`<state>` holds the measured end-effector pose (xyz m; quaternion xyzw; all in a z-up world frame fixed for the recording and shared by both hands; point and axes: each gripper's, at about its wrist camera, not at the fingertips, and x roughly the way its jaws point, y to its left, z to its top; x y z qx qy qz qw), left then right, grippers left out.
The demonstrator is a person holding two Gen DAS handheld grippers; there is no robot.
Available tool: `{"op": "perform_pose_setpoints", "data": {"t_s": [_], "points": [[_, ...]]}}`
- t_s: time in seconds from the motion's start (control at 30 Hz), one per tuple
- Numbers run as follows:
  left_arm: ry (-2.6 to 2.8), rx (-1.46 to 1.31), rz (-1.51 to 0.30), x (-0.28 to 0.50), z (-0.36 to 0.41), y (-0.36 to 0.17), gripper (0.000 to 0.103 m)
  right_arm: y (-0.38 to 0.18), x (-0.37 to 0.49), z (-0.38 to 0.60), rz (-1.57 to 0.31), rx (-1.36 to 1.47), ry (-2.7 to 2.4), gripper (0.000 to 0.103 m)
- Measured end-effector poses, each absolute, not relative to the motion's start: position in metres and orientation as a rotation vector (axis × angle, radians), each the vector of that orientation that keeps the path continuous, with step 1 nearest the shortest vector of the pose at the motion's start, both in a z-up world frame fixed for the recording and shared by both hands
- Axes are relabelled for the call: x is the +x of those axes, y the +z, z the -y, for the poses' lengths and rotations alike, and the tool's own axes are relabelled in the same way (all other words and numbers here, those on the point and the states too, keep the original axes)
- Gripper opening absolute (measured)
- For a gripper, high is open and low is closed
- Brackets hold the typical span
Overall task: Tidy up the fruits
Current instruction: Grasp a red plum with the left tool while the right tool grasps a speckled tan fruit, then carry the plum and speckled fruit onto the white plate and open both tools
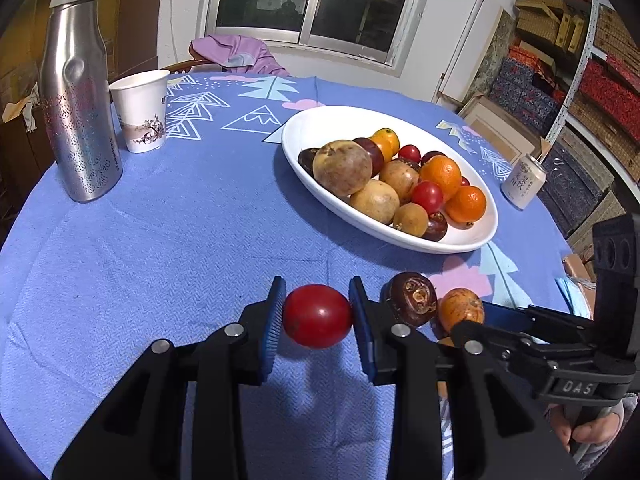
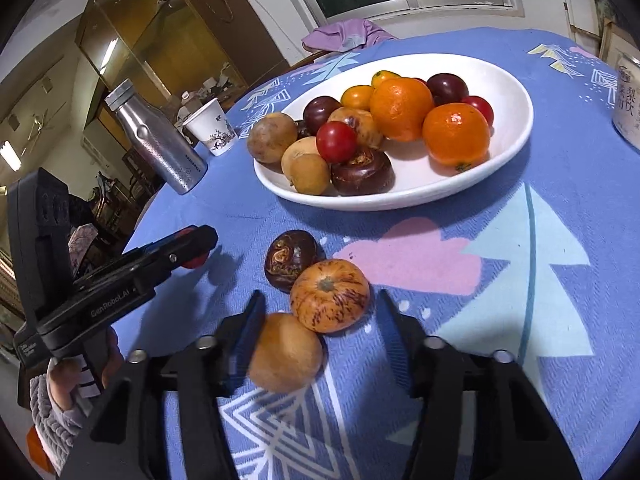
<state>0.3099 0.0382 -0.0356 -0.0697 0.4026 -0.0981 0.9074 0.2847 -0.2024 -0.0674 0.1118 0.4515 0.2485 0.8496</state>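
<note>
Reaching down at a slant over a blue patterned tablecloth, the left gripper pinches a red tomato between its blue pads, lifted just clear of the cloth with its shadow beneath. A hand in a grey fleece sleeve grips that tool's handle in the right wrist view, where only a sliver of the red shows past its black fingers.

The right gripper, also angled downward, has its jaws spread partway around two loose fruits: a blurred tan round fruit lies against the left pad, and an orange streaked fruit sits just ahead of it, touching it. Clear cloth shows between the right pad and both fruits, so nothing is clamped. A dark brown chestnut-like fruit rests against the far side of the streaked one.

Beyond them, an oval white dish holds a heap of oranges, tomatoes, dark plums and tan fruits, piled mostly toward its left and middle, with bare white at its right end. Open cloth lies between the loose fruits and the dish's near rim. A steel bottle and a paper cup stand well apart at the far left, and a drink can stands just beside the dish's right end, near the table's edge.
</note>
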Motion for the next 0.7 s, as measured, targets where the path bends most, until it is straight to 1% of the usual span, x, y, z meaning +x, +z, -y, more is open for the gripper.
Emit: {"op": "perform_pose_setpoints", "data": {"t_s": [0.03, 0.07, 0.1, 0.2, 0.47, 0.6, 0.7], "points": [[-0.204, -0.142, -0.834, 0.310, -0.038, -0.037, 0.032, -0.069, 0.286, 0.203, -0.956, 0.251, 0.527, 0.050], [-0.205, -0.139, -0.839, 0.310, -0.037, -0.038, 0.032, -0.070, 0.287, 0.205, -0.960, 0.266, 0.529, 0.047], [-0.204, -0.136, -0.845, 0.310, -0.036, -0.040, 0.032, -0.070, 0.288, 0.206, -0.963, 0.277, 0.532, 0.040], [-0.207, -0.126, -0.867, 0.312, -0.034, -0.046, 0.032, -0.070, 0.288, 0.213, -0.972, 0.306, 0.527, 0.040], [-0.223, -0.079, -0.852, 0.307, -0.021, -0.046, 0.032, -0.056, 0.281, 0.234, -0.904, 0.340, 0.485, 0.040], [-0.250, -0.111, -0.817, 0.303, -0.018, -0.030, 0.032, -0.035, 0.275, 0.250, -0.824, 0.377, 0.483, 0.040], [-0.265, -0.084, -0.785, 0.311, -0.002, -0.005, 0.032, -0.010, 0.279, 0.264, -0.762, 0.398, 0.470, 0.040]]}}
